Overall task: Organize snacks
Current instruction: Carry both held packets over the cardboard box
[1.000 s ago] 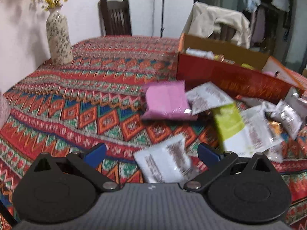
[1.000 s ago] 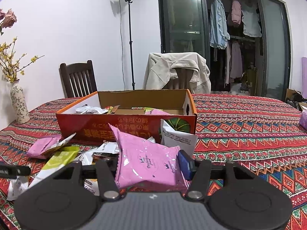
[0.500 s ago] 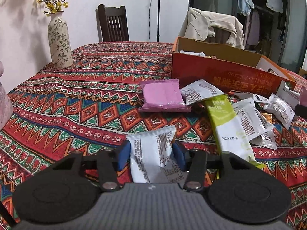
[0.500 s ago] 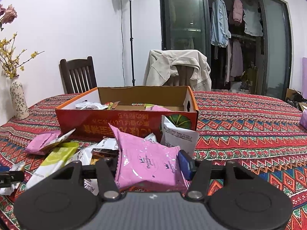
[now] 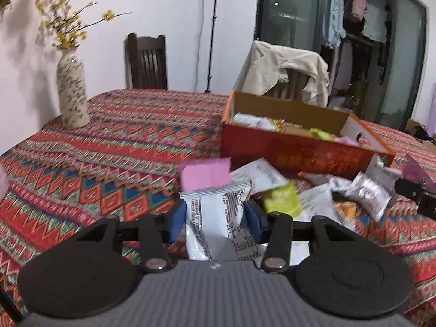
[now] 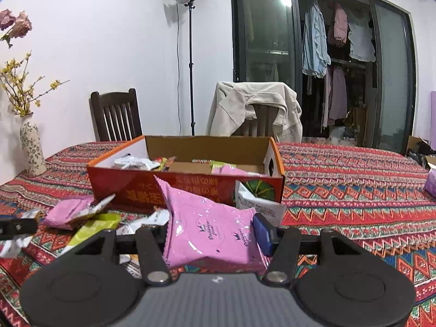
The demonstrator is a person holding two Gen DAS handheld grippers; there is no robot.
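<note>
My left gripper (image 5: 215, 219) is shut on a white snack packet (image 5: 216, 218) with black print and holds it lifted above the table. My right gripper (image 6: 211, 231) is shut on a pink snack packet (image 6: 209, 231), also held up. Ahead stands an open red cardboard box (image 5: 299, 155), also in the right wrist view (image 6: 136, 188), with several snacks inside. Loose packets lie in front of it: a pink one (image 5: 205, 174), a green one (image 5: 282, 197), white and silver ones (image 5: 370, 190). The right gripper's side shows at the left wrist view's right edge (image 5: 417, 193).
The table has a red patterned cloth (image 5: 109, 163). A vase with yellow flowers (image 5: 72, 92) stands at the far left. A wooden chair (image 6: 115, 117) and a chair with a beige jacket (image 6: 256, 109) stand behind the table. A lamp stand (image 6: 190, 62) is by the wall.
My left gripper closed on the white packet and lifted it off the table, tilting up towards the box. My right gripper rose slightly with the pink packet still held.
</note>
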